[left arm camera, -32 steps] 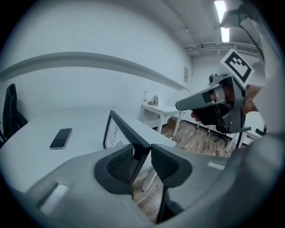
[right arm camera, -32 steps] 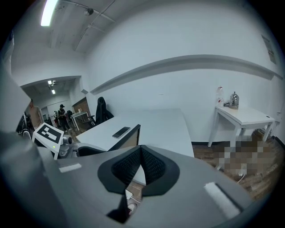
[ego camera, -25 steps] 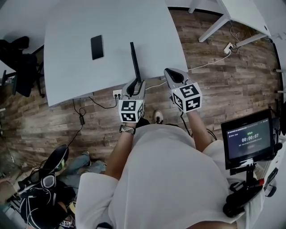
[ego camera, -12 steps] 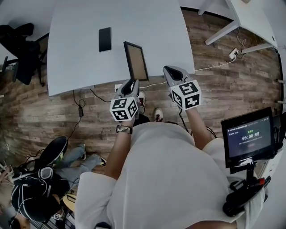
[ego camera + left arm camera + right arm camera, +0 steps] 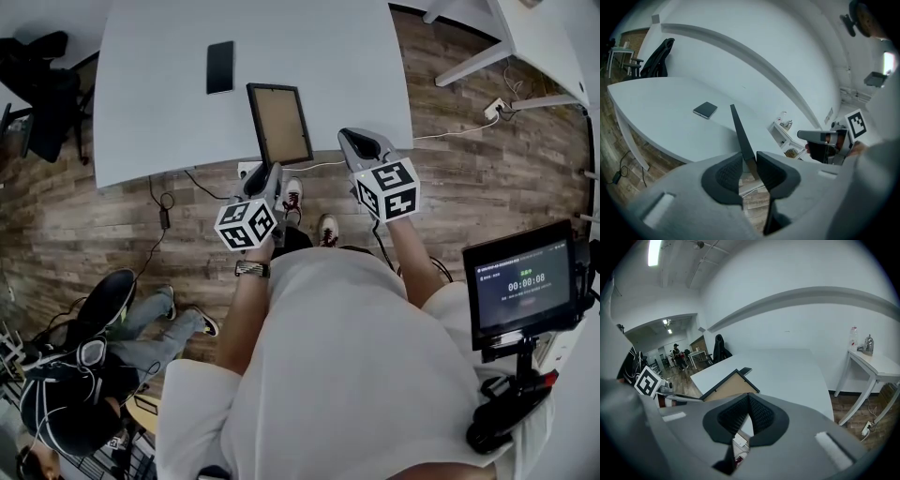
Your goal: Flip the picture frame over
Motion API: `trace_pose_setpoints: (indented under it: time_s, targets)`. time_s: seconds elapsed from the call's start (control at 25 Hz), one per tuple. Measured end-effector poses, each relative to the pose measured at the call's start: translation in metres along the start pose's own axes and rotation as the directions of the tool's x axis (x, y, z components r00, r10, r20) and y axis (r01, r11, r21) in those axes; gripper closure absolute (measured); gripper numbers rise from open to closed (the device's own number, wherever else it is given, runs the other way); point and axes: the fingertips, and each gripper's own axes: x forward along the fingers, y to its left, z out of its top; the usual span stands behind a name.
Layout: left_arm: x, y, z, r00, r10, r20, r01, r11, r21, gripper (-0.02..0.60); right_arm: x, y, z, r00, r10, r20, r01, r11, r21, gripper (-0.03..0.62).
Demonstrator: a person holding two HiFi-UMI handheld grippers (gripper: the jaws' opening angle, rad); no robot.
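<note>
Tabletop (image 5: pixel 309 56): pale grey, two items on it.
A dark phone (image 5: pixel 219 67) lies flat, well beyond the left fingers (image 5: pixel 723 177) and to their left. The picture frame (image 5: pixel 279 125), brown backing up, sits at the near edge, its rim between those fingers.

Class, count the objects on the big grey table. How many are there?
2. A phone lies flat left of the table's middle, farther back. A picture frame is at the near edge, brown back showing. Nothing else appears hidden.
</note>
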Motion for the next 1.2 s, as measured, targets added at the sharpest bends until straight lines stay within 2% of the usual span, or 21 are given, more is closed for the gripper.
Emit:
trace_pose_setpoints:
  time_s: [0.2,0.4,0.64,1.0,1.2]
  targets:
    - [-0.007,0.016,-0.012,1.0,0.006,0.006,-0.005,0.993,-0.117,0.48,-0.002,0.001,-0.005,1.0,0.001,-0.011,-0.001,1.0,0.001,0.592]
    - [-0.01,0.031,-0.027,1.0,0.016,-0.007,-0.017,0.98,-0.196,0.466,-0.003,0.0,-0.01,1.0,-0.001,-0.023,0.001,1.0,-0.002,0.592]
    - [-0.008,0.04,-0.041,1.0,0.017,-0.024,-0.023,0.969,-0.245,0.457,-0.003,0.001,-0.015,0.999,0.002,-0.041,-0.003,1.0,-0.013,0.592]
    - [0.003,0.045,-0.063,0.999,-0.003,-0.035,-0.009,0.938,-0.346,0.451,-0.007,0.001,-0.027,0.997,0.009,-0.074,-0.011,1.0,-0.028,0.592]
    - [0.006,0.046,-0.071,0.999,-0.008,-0.047,-0.01,0.931,-0.365,0.449,-0.009,0.001,-0.033,0.996,0.011,-0.089,-0.014,0.999,-0.034,0.592]
